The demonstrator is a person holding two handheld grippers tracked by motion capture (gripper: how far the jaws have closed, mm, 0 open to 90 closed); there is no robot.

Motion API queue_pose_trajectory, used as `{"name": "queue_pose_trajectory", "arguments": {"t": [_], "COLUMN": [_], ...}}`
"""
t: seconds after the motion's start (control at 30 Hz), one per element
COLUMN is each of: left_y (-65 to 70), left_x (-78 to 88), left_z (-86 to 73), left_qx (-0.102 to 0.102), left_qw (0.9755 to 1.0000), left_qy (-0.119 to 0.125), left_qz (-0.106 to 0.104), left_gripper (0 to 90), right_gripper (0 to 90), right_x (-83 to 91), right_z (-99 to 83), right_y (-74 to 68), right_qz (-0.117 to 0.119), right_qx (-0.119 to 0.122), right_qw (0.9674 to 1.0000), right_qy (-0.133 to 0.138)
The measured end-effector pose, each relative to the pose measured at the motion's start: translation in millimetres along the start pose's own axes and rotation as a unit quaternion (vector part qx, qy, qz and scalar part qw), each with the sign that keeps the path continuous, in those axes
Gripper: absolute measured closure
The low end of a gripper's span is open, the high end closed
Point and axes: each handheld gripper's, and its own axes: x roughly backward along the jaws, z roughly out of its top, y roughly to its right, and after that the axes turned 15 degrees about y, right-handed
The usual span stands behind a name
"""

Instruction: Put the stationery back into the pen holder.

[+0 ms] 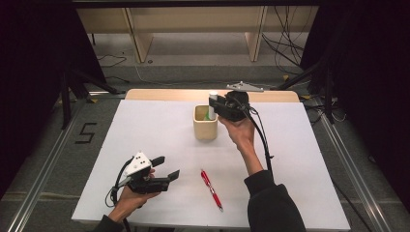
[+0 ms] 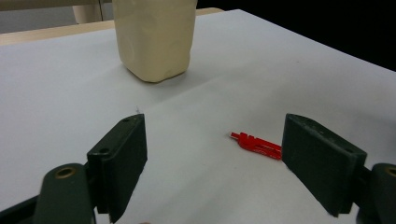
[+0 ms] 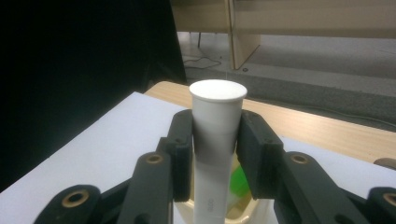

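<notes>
My right gripper (image 1: 213,107) is shut on a white tube (image 1: 212,98) with a flat white cap, held upright over the cream cup (image 1: 205,128) at the back middle of the table. In the right gripper view the pads press the white tube (image 3: 217,126) from both sides, and its lower end reaches into the cup (image 3: 186,208), where something green (image 3: 238,180) lies. A red pen (image 1: 212,189) rests near the front edge. My left gripper (image 1: 166,167) hovers open at the front left, with the red pen (image 2: 256,143) and the cup (image 2: 154,37) ahead of its jaws.
A white sheet (image 1: 145,135) covers the table, and a strip of bare wood (image 1: 159,94) shows along its far edge. Beyond it are cables on the floor (image 1: 285,53) and wooden shelving (image 1: 193,24). Dark curtains stand at both sides.
</notes>
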Motion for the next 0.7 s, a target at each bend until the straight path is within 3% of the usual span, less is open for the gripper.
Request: {"name": "queue_pose_trajectory", "arguments": {"t": [0.37,0.7], "left_y": [0.1,-0.4], "left_x": [0.0,0.0], "left_z": [0.0,-0.2], "left_qx": [0.001,0.000], "left_qw": [1.0000,1.0000], "left_qy": [0.000,-0.001], "left_qz": [-0.001,-0.002], "left_gripper": [22.0,22.0], "right_gripper": [67.6,67.5], "right_x": [-20.7,-33.5], "right_z": [-5.5,-13.3], "right_y": [-4.8,0.3], "right_qz": [-0.004,-0.018], "right_qx": [0.005,0.004], "right_qw": [0.9999,0.9996], "right_qy": [-0.013,-0.023]}}
